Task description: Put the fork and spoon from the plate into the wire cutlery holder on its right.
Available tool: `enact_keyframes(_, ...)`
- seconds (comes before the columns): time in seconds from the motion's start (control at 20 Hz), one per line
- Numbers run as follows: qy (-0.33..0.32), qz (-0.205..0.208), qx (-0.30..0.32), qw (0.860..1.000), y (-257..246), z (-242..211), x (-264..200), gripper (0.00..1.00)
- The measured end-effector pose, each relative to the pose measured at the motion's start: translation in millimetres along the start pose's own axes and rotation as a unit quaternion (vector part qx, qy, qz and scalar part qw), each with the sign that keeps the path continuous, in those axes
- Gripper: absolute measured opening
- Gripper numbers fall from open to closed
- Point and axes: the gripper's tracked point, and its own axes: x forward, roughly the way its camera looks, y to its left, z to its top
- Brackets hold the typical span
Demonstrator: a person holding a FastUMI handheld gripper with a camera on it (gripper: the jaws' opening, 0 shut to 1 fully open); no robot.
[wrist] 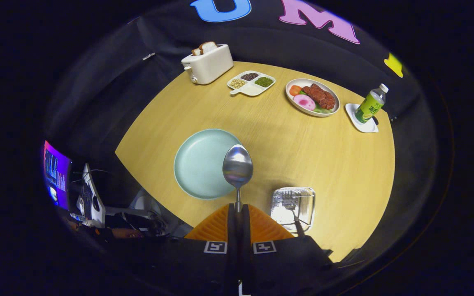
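Your fingers are closed together on the handle of the spoon, pinching it from both sides; the bowl of the spoon stands out just ahead of them, raised above the tabletop and overlapping the right rim of the plate in your view. That pale green plate sits near the tabletop's near edge with nothing lying on the part you can see.

Just to the right of your fingers, also by the near edge, is the wire cutlery holder. The fork is already in it, tines toward the far side and handle pointing back toward you.

Along the far edge you have a row of containers. At the far left corner stands a white toaster with slices of bread sticking up from its slots. Next to it is a white divided tray with three compartments filled: pale beans, dark beans and green beans, one kind each; the fourth looks bare. Further right, a white oval dish carries reddish meat pieces, a pink slice, something orange and some green leaf. Toward the far right corner a green-labelled bottle with a white cap stands on a small white square coaster.

Off the tabletop's left edge you can see a lit monitor and some equipment.
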Motion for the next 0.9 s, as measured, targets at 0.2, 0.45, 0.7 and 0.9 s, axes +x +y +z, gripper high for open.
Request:
enact_keyframes(0.2, 0.036, -0.022, -0.016, 0.999, -48, -11, -26, 0.08)
enact_keyframes(0.45, 0.141, -0.036, -0.069, 0.987, -79, -50, -24, 0.08)
enact_keyframes(0.7, 0.232, -0.025, -0.078, 0.969, -81, -73, -3, 0.08)
enact_keyframes(0.9, 0.275, -0.029, -0.058, 0.959, -82, -70, 11, 0.08)
